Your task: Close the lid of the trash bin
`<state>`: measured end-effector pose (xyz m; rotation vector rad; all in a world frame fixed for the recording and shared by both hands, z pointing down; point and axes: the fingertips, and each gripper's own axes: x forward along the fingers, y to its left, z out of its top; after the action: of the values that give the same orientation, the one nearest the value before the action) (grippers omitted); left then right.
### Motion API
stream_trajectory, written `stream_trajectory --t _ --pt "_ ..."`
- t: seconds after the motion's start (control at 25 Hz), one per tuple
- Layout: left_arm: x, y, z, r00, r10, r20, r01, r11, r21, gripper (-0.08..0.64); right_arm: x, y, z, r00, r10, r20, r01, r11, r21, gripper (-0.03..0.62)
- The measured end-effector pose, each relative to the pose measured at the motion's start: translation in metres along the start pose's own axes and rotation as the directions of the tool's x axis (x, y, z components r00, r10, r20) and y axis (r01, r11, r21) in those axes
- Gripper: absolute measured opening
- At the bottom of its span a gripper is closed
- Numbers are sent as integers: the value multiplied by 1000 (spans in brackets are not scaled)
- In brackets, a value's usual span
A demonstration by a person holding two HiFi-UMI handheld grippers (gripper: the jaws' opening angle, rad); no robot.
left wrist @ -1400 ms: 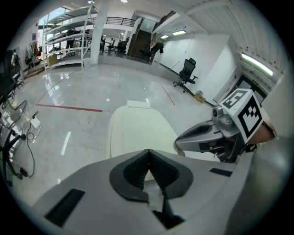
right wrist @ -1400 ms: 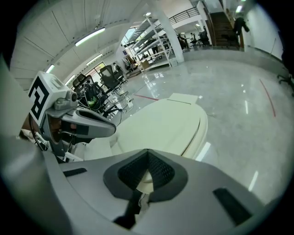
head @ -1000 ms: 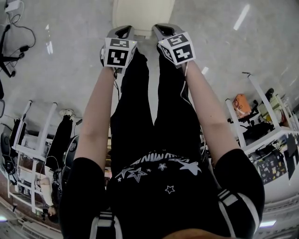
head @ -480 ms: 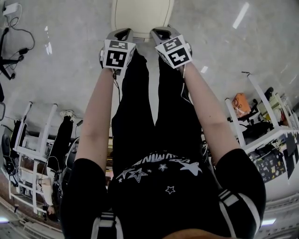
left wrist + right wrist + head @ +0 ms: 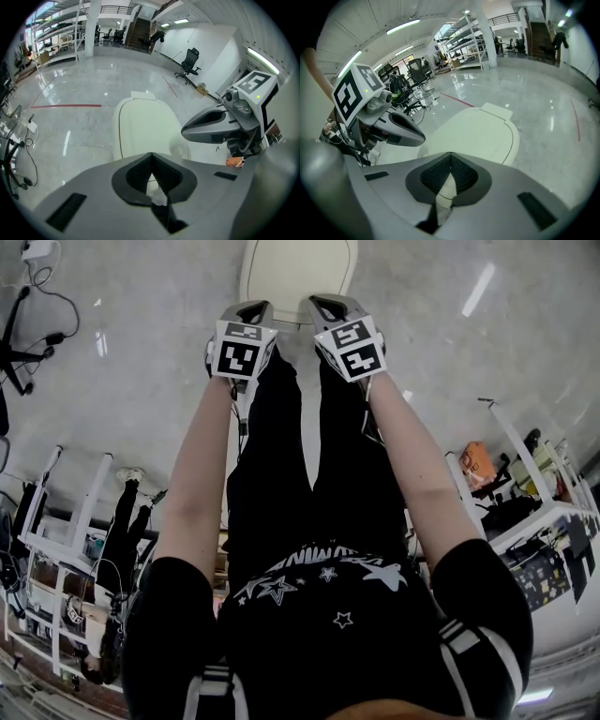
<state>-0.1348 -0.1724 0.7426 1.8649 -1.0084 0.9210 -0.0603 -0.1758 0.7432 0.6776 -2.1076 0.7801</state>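
The cream trash bin [image 5: 298, 273] stands on the grey floor ahead of the person's legs, and its lid [image 5: 145, 129] lies flat and down on it. My left gripper [image 5: 246, 310] hovers at the lid's near edge, jaws shut with nothing between them. My right gripper [image 5: 323, 306] is beside it, a little to the right, also shut and empty. In the right gripper view the lid [image 5: 473, 133] fills the middle, with the left gripper [image 5: 405, 131] at its left. The right gripper [image 5: 206, 126] shows at the right of the left gripper view.
A power strip with cables [image 5: 37, 254] lies on the floor at far left. White racks [image 5: 66, 521] stand at the left and a white frame with an orange item [image 5: 476, 460] at the right. An office chair [image 5: 190, 60] stands far off.
The bin sits slightly lower and further right in the head view. The right gripper has edged a little left and up; both grippers stay side by side at the lid's near edge.
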Motion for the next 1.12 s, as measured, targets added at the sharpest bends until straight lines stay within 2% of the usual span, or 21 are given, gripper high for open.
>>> stream_trajectory --t 0.28,0.4,0.52,0.8,0.96,1.12 --pt "-56 7 22 998 18 68 -18 1000 9 11 -35 23 50 997 -28 74 24 998 56 5" --pt "-87 -1 37 996 -21 87 22 1000 -2 11 -61 37 75 993 -47 110 38 996 77 5" --pt "-121 -14 58 992 -55 117 52 998 30 11 -94 51 96 987 -75 141 63 994 91 5" --pt "-191 -33 129 966 -84 245 61 993 99 11 -175 71 139 962 -143 231 111 983 144 5" --pt "-218 -51 149 956 -103 273 68 989 134 11 -211 87 150 954 -139 267 97 982 164 5" --pt "-245 -69 156 942 -108 317 71 990 126 11 -238 99 165 947 -135 292 96 985 143 5"
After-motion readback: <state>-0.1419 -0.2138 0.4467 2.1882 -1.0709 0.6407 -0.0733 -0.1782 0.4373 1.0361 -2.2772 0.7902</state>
